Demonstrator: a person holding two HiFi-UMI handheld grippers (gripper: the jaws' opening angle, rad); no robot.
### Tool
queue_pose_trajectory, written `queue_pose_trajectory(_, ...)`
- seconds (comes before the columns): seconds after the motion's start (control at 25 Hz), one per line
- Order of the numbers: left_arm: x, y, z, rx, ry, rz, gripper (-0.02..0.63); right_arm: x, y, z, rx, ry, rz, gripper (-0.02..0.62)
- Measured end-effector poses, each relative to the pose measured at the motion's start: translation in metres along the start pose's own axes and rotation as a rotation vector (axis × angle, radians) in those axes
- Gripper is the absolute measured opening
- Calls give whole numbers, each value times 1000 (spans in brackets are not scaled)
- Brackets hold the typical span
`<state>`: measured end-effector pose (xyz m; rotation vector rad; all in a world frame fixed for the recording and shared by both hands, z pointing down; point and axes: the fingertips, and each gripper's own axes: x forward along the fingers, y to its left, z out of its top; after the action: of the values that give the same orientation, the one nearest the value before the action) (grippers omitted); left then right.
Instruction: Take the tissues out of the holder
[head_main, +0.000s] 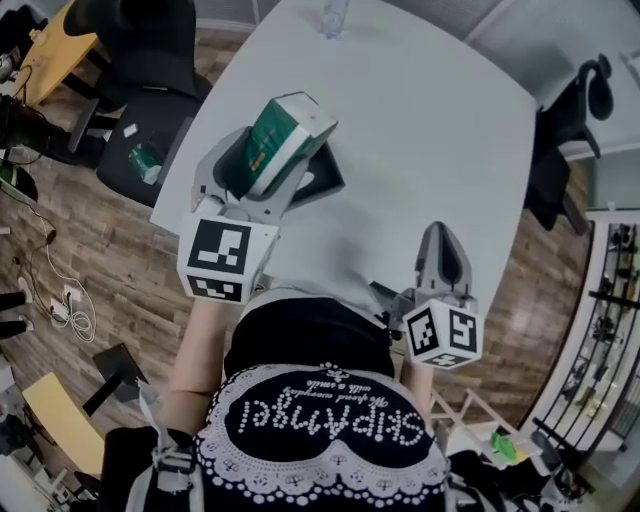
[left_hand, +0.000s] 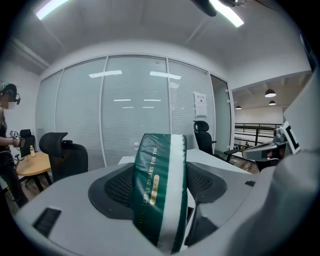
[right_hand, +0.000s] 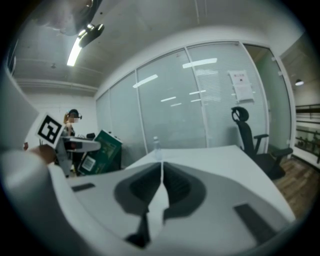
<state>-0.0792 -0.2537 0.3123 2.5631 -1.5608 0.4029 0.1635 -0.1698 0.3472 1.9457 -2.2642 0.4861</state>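
1. The left gripper (head_main: 280, 147) has its fingers (left_hand: 116, 187) clamped on a green tissue pack (left_hand: 159, 190), one finger on each broad face. The pack is lifted clear of the white bench (head_main: 420, 130) and tilted.
2. Gold print runs along the pack's green face and reads "TENDER DREAMS FOR YOU". A white band runs down beside the print.
3. From the right gripper view, the pack's end carries a white label (right_hand: 90, 163) with a code on it, too small to read.
4. The right gripper (head_main: 441, 245) hangs over the near edge of the bench, well apart from the pack. Its fingers (right_hand: 176, 186) are pressed together with nothing between them.
5. A dark object (head_main: 322, 181) lies on the bench just behind the left gripper, mostly hidden by it.
6. A clear bottle (head_main: 334, 17) stands at the far edge of the bench.
7. A paper notice (right_hand: 241, 85) is stuck on the glass wall, its print illegible.
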Motion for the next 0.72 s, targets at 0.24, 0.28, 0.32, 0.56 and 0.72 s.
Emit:
queue_pose_trajectory(0.24, -29, 5, 16, -45, -85, 28, 336, -5, 1, 6, -16, -21, 1, 34)
queue_pose_trajectory(0.28, -34, 5, 18, -51, -95, 34, 336, -6, 1, 8, -17, -26, 1, 34)
queue_pose_trajectory(0.32, -37, 6, 21, -57, -105, 39, 336, -7, 0, 11, -18, -30, 0, 34)
queue_pose_trajectory(0.56, -59, 7, 25, -104, -155, 73, 336, -10, -7, 17, -27, -38, -16, 34)
queue_pose_trajectory(0.72, -74, 7, 20, -109, -167, 102, 336, -17, -10, 19, -26, -47, -22, 34)
